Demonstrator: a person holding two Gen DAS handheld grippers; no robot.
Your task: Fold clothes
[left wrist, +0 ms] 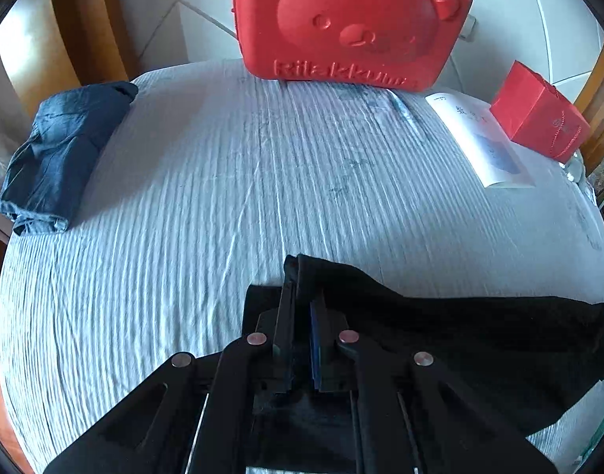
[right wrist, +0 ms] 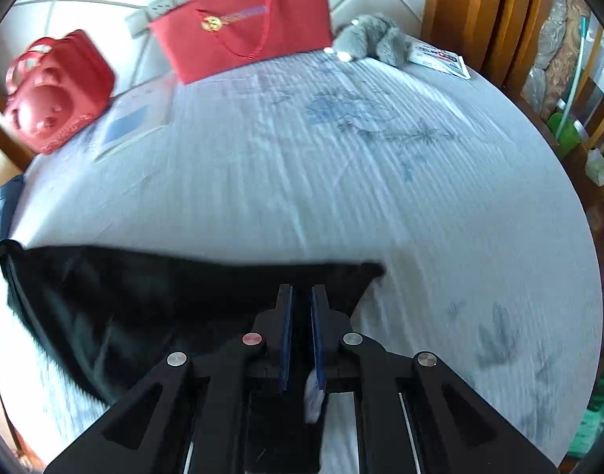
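Both grippers pinch one black garment (left wrist: 460,339): the left hand-held gripper (left wrist: 302,304) grips an upper edge, the right hand-held gripper (right wrist: 301,296) the opposite edge, stretching it just above the pale ribbed tabletop (left wrist: 262,181). Farther left lies a folded blue garment (left wrist: 61,154). Beyond stands a red bear case (left wrist: 349,19).

- My black garment (left wrist: 460,335) lies on the pale blue ribbed cloth (left wrist: 262,181).
- I see a dark blue folded garment (left wrist: 61,154).
- I see a red bear-face case (left wrist: 349,19), a red gift bag (right wrist: 242,19) and a grey plush toy (right wrist: 371,39).
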